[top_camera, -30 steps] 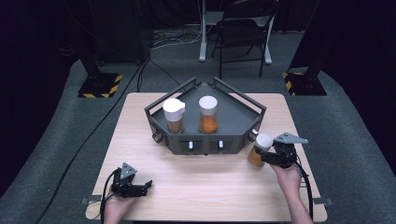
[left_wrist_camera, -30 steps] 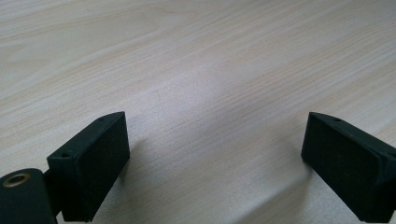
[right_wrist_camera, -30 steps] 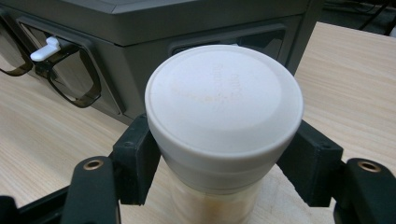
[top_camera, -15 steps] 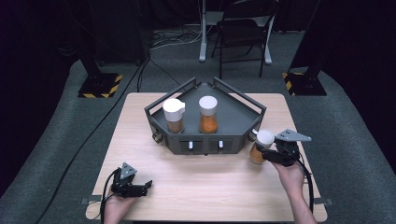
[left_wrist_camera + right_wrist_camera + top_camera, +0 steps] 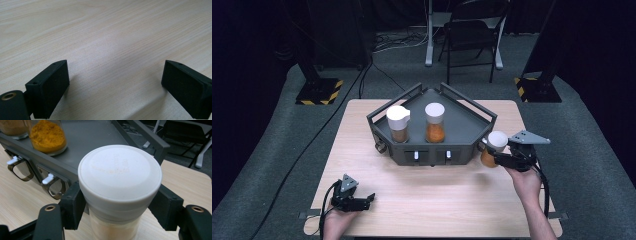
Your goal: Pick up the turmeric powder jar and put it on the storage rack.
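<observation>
Spice jar [image 5: 119, 192] with a white lid [image 5: 120, 172] sits clamped in our right gripper [image 5: 506, 159], the two black jaws pressing on the clear body just under the lid's rim. In the high view we carry it at the right front corner of the grey rack [image 5: 467, 127], just beside its wall and clear of the table [image 5: 437, 200], while two more jars [image 5: 434, 122] stand upright inside the rack. We judge the jar light but rigid: smooth walls that could slip under a loose pinch, probably glass or hard plastic, though we cannot tell which from here. Powder fills the lower part, so the weight sits low and the jar should hang steady if kept upright. Gripping just below the lid seems sound, since the rim acts as a stop. Our left gripper [image 5: 353, 201] rests near the table's front left edge with jaws spread wide and nothing between them.
</observation>
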A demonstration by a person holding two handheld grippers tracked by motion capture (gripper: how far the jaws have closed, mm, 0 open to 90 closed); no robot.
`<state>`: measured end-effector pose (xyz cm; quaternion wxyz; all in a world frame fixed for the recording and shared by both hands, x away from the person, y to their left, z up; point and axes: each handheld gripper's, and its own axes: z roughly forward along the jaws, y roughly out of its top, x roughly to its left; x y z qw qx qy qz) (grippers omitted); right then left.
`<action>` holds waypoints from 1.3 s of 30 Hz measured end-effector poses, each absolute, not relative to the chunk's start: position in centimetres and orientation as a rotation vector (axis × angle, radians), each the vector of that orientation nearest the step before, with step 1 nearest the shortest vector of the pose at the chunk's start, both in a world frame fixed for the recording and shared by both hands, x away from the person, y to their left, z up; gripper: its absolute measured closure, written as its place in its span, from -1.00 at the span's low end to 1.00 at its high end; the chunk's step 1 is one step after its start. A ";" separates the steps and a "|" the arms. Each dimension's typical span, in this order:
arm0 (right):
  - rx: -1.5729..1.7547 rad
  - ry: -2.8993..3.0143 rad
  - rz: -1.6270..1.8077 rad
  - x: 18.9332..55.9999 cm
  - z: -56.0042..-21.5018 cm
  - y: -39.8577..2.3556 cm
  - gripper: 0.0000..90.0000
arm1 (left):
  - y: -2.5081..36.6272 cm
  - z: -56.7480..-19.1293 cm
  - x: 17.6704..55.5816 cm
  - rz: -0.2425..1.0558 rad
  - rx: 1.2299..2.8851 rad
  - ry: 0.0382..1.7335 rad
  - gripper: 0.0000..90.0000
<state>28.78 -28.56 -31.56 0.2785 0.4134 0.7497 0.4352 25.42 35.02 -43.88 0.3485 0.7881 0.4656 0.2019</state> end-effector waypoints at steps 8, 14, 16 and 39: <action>1.103 1.973 1.187 28.7 -30.0 -28.3 -0.26 | 35.0 -43.9 25.4 0.523 2.043 1.207 -0.83; 1.090 1.957 1.193 28.7 -28.7 -28.1 -0.26 | 35.0 -43.9 25.4 0.523 2.043 1.207 -0.83; 1.086 1.953 1.197 28.8 -28.3 -27.9 -0.26 | 35.0 -43.9 25.4 0.523 2.043 1.207 -0.83; 1.031 1.964 1.206 32.6 -25.4 -24.5 -0.26 | 35.0 -43.9 25.4 0.523 2.043 1.207 -0.83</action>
